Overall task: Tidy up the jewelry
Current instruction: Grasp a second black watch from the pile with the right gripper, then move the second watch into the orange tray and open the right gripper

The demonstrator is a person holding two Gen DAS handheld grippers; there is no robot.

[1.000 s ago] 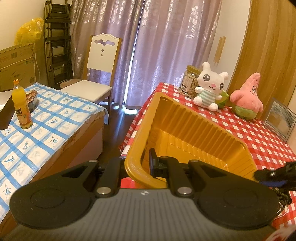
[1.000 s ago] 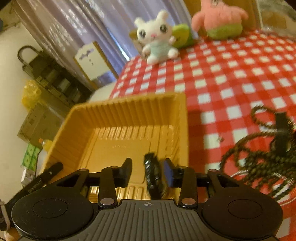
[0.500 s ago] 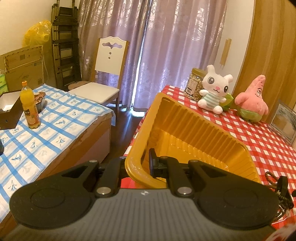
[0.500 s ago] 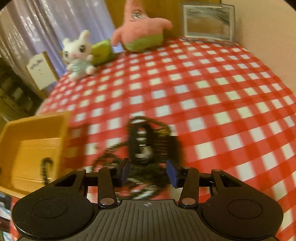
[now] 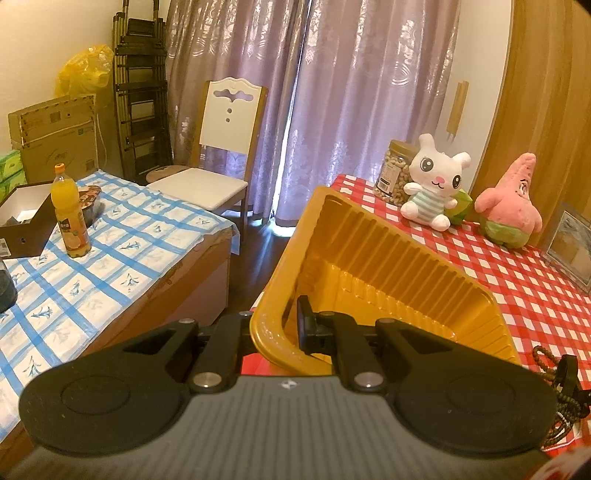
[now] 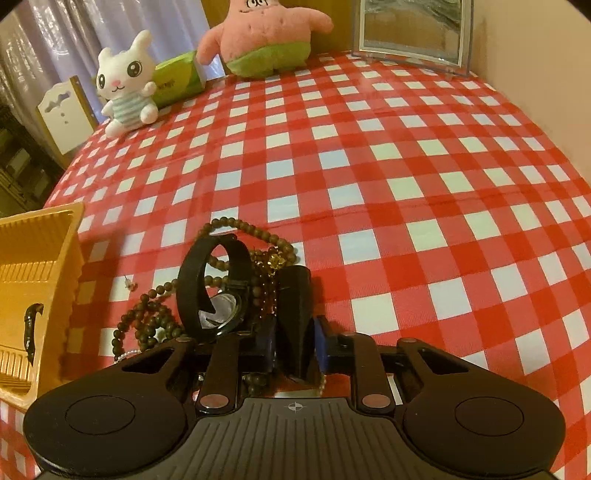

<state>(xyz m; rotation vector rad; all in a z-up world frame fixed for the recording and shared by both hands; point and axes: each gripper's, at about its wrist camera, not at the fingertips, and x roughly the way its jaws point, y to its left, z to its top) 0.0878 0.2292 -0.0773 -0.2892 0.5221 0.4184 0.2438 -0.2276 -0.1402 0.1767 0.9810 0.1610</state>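
Observation:
My left gripper [image 5: 280, 332] is shut on the near rim of the yellow plastic tray [image 5: 369, 236], which sits at the left end of the red checked table. A small black piece [image 6: 31, 325] lies inside the tray [image 6: 40, 236]. To its right is a jewelry pile: a black watch [image 6: 218, 295], brown bead strings [image 6: 255, 230] and a gold-coloured piece [image 6: 275, 260]. My right gripper [image 6: 295, 343] is low over the pile, its jaws closing, with the watch's black strap end [image 6: 295, 306] between the blue pads. The pile's edge [image 5: 554, 369] shows in the left wrist view.
A white rabbit plush [image 6: 127, 83], a pink star plush [image 6: 266, 29] and a picture frame [image 6: 413, 29] stand along the table's far edge, with a nut jar [image 5: 393, 171]. A tiny stud [image 6: 130, 283] lies on the cloth. A chair [image 5: 221, 155] and a blue-checked surface [image 5: 110, 251] are left.
My right gripper moved from above the tray over to the jewelry pile, leaving the black piece in the tray, and its jaws narrowed around the watch strap. The left gripper kept its hold.

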